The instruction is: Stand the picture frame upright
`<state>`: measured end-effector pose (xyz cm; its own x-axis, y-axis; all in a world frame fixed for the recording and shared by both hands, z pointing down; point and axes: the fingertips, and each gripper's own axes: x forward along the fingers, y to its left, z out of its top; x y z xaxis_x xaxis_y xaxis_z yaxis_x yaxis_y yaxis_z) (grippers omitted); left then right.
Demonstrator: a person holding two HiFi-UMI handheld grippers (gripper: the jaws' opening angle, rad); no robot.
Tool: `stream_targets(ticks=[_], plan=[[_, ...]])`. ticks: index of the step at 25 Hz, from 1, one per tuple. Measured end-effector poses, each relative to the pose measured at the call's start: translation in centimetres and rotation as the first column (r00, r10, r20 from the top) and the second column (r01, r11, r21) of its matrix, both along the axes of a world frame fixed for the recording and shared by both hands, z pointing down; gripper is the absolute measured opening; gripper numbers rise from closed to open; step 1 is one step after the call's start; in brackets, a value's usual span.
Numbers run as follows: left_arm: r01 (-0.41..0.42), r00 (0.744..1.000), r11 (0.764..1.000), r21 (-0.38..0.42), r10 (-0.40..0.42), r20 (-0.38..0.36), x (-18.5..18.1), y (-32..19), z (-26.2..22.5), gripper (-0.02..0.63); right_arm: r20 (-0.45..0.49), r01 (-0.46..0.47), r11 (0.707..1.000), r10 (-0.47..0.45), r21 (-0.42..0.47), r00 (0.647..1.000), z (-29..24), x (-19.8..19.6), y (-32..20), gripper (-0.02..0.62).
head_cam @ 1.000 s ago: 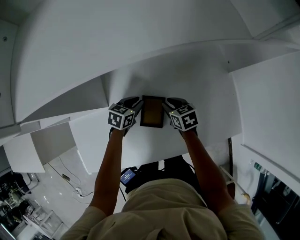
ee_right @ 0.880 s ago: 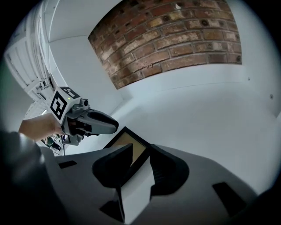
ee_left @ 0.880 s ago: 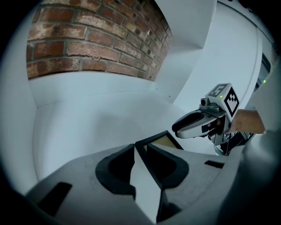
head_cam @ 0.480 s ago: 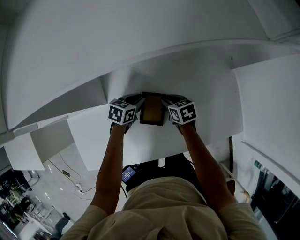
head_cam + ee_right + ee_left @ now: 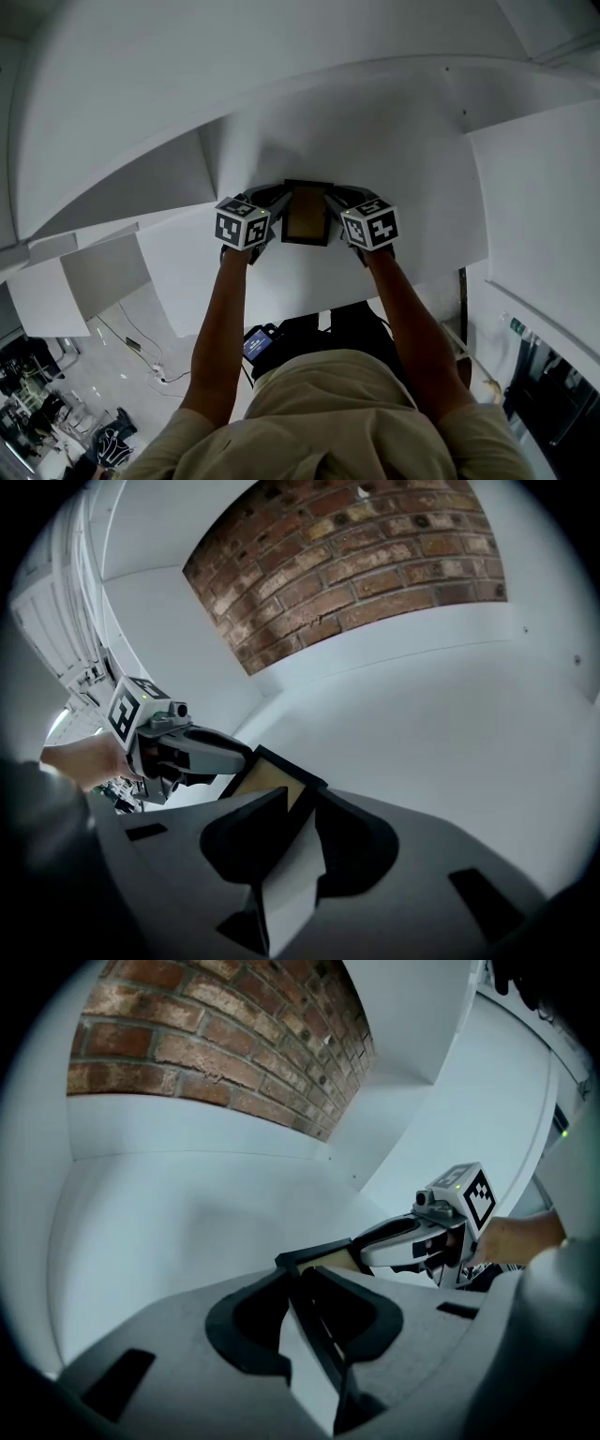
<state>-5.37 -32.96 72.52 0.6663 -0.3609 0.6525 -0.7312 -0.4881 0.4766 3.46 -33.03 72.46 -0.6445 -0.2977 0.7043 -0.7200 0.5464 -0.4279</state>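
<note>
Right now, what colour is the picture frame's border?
The picture frame has a black border, tan middle; clearest in the right gripper view.

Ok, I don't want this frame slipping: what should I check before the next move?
1. Left gripper shut on the left edge of the picture frame: ok.
2. Right gripper, whose jaws have just been closing, pressing the frame's right edge between them: ok.
3. Frame upright: not ok, tilted face up.
4. Rear stand folded out: cannot tell, hidden.
5. Grippers at matching height on opposite edges: ok.
</note>
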Motion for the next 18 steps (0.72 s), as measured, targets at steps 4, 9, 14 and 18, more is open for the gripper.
stream_targets(ticks=[4, 9, 14, 18], plan=[[-0.004, 1.0, 0.999, 0.042, 0.004, -0.003, 0.0, 0.1, -1.4, 0.071, 0.012, 0.009, 0.999, -0.01, 0.047, 1.0, -1.3, 0.1, 0.0, 0.083], [0.019, 1.0, 0.997, 0.078, -0.017, -0.025, -0.4, 0.6, -3.2, 0.071, 0.018, 0.018, 0.996, -0.02, 0.092, 1.0, -3.5, -0.2, 0.7, 0.077], [0.024, 0.999, 0.992, 0.128, -0.019, -0.038, -0.7, 1.1, -5.4, 0.071, 0.028, 0.012, 0.99, -0.016, 0.138, 0.999, -5.5, -0.6, 1.6, 0.077], [0.02, 0.999, 0.989, 0.144, -0.013, -0.045, -1.1, 2.1, -6.6, 0.071, 0.03, 0.007, 0.986, -0.012, 0.169, 0.999, -6.8, -0.9, 2.5, 0.077]])
